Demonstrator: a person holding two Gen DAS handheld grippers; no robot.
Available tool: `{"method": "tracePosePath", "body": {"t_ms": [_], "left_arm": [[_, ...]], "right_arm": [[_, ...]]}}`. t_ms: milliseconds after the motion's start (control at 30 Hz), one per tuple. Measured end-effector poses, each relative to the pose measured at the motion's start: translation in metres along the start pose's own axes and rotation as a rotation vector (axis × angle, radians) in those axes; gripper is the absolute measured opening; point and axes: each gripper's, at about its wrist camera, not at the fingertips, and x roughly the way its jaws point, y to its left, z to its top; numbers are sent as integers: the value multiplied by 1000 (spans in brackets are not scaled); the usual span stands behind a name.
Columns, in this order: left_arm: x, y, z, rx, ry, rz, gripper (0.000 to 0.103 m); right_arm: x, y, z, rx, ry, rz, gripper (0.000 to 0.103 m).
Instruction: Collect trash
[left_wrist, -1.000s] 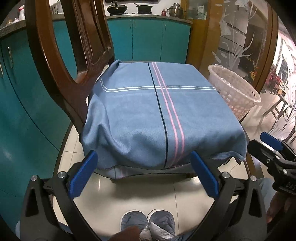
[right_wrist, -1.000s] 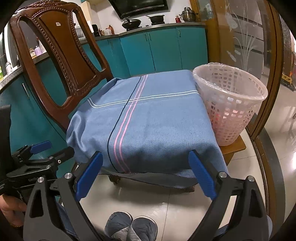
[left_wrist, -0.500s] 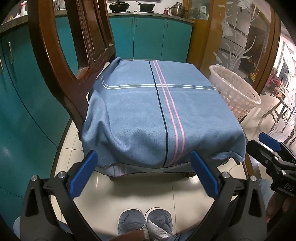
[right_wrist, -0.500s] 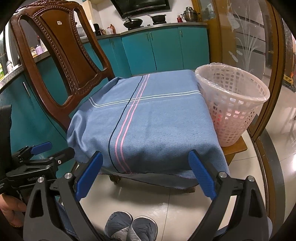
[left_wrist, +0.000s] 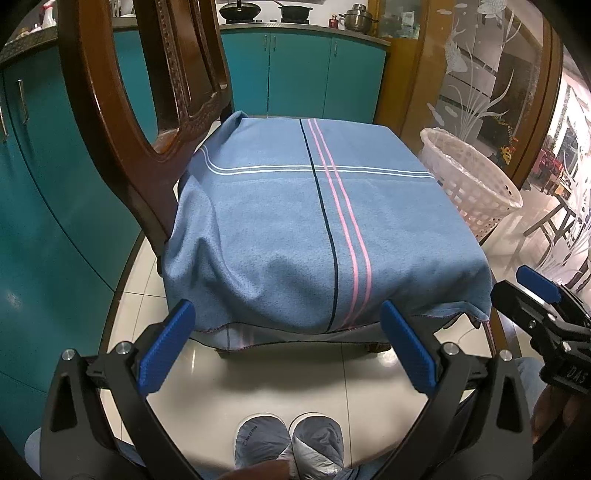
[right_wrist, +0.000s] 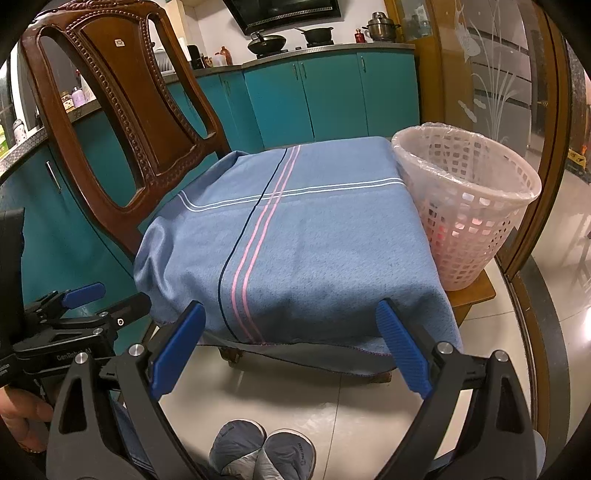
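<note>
Teal cabinets (right_wrist: 332, 96) run along the back of the room, with pots on the counter (right_wrist: 295, 50) above them. Nearer to us stands a carved wooden chair (right_wrist: 122, 122), its seat draped in a blue cloth (right_wrist: 295, 251) crossed by pink and white stripes. Just beside the cloth, on the right edge of the seat, sits a white lattice bin (right_wrist: 469, 206) with a clear liner; something reddish shows through its wall, but we cannot tell what. On the tiled floor (left_wrist: 288, 373) below are the person's grey slippers (left_wrist: 290, 443).

We hold both grippers low in front of the seat, apart from the cloth. The left gripper (left_wrist: 288, 343) has its fingers spread wide and holds nothing; the right gripper (right_wrist: 291, 343) is likewise spread and empty.

No loose trash shows on the cloth or the floor in either view. We judge that we are either at the very start, with nothing yet to pick, or at the end, with everything already in the bin. The next move calls for a look around for stray pieces, then a pinch and a carry to the bin.
</note>
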Motion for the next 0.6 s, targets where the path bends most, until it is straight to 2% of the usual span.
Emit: {"method": "tracePosePath", "body": {"t_ms": [600], "left_arm": [[-1,-2,1,-1,-2,-7,100]], "right_arm": [[1,1,-1,5,1,4,92]]}}
